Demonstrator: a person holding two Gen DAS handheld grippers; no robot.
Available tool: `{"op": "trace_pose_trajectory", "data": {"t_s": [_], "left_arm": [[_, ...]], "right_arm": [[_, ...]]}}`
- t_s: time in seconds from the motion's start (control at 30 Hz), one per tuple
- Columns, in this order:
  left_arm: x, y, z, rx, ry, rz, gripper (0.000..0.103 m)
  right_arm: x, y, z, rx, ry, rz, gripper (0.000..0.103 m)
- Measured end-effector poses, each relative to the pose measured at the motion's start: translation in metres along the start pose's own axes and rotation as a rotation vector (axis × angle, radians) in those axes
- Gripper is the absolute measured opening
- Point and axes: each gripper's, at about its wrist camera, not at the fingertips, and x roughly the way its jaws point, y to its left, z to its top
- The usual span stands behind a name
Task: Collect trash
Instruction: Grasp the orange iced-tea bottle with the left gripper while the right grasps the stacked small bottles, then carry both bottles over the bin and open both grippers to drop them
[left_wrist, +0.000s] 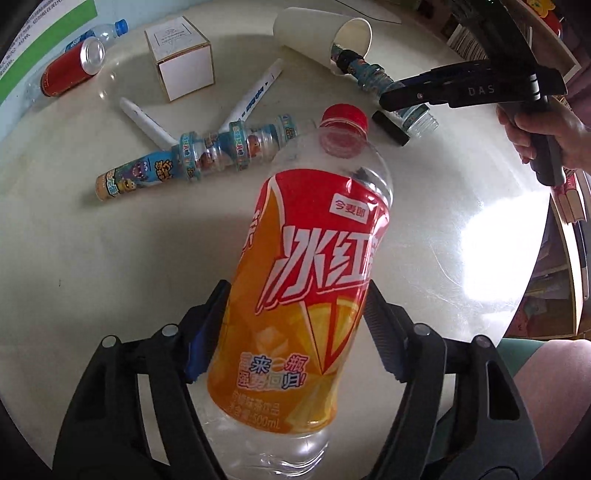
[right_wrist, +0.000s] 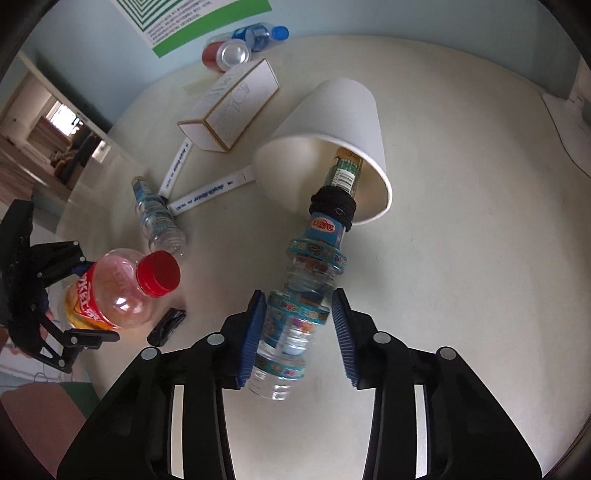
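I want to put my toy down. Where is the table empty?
Bare table lies right of the paper cup out to the table's edge. Crowded on the other side: markers, white box, red can, cartoon bottles.

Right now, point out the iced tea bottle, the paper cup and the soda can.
iced tea bottle (left_wrist: 295, 266), left wrist view, orange label
paper cup (right_wrist: 332, 114), right wrist view, outer wall
soda can (left_wrist: 62, 75), left wrist view, red side

left gripper (left_wrist: 295, 328): black frame, blue pads | right gripper (right_wrist: 299, 332): same, silver rivets
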Motion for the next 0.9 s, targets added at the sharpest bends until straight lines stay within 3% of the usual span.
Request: {"op": "trace_pose_trajectory", "data": {"t_s": [0.27, 0.53, 0.73, 0.9], "left_arm": [[-0.006, -0.008, 0.002, 0.021, -0.005, 0.017, 0.062], [-0.024, -0.015, 0.001, 0.079, -0.025, 0.017, 0.060], [-0.043, -0.020, -0.004, 0.144, -0.057, -0.033, 0.060], [-0.055, -0.039, 0.001, 0.258, -0.082, -0.074, 0.060]], "right_arm": [[-0.014, -0.004, -0.001, -0.064, 0.036, 0.035, 0.034], [-0.048, -0.001, -0.034, -0.095, 0.081, 0.018, 0.034], [-0.083, 0.008, -0.070, -0.034, 0.031, 0.007, 0.034], [-0.119, 0.024, -0.114, 0.070, -0.045, -0.013, 0.034]]}}
